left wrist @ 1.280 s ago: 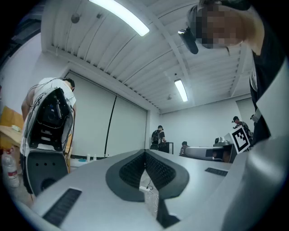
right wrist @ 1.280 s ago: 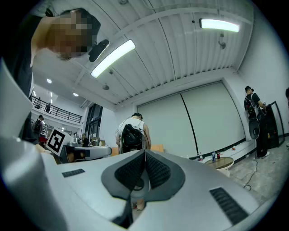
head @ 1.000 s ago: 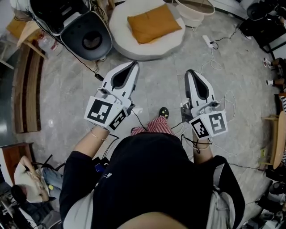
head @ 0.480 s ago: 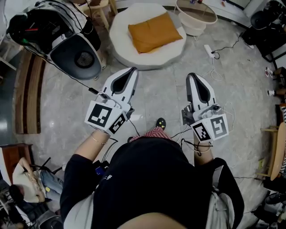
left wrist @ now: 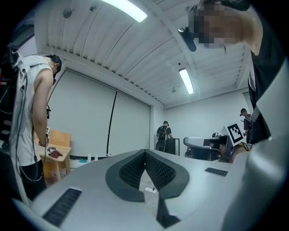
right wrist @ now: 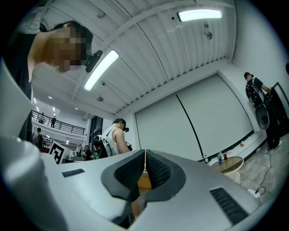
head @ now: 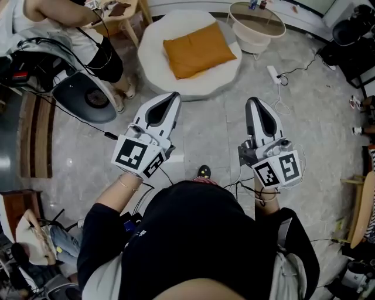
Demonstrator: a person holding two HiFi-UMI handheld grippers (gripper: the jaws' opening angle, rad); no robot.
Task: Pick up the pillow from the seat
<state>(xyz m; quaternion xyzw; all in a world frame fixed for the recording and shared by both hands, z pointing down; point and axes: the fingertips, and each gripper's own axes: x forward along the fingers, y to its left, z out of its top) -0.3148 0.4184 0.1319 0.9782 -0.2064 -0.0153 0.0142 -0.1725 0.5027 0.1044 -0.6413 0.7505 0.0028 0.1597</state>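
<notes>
An orange pillow (head: 198, 49) lies on a round white seat (head: 153, 69) at the top middle of the head view. My left gripper (head: 174, 95) is held over the floor short of the seat's near edge, jaws shut and empty. My right gripper (head: 252, 101) hangs to the right at about the same height, also shut with nothing in it. In the left gripper view the left gripper (left wrist: 145, 152) shows its jaws meeting at the tips. In the right gripper view the right gripper (right wrist: 145, 153) is shut too, and a sliver of the orange pillow (right wrist: 144, 181) shows behind the jaws.
A small round side table (head: 256, 22) stands right of the seat. A power strip (head: 273, 72) and cables lie on the floor at right. A person (head: 70, 23) stands at upper left beside a grey round machine (head: 82, 96). A wooden stool (head: 120, 12) is behind the seat.
The view has moved toward the seat. The grey machine slid left and down in view, and a person came into view at upper left. Both grippers stay shut.
</notes>
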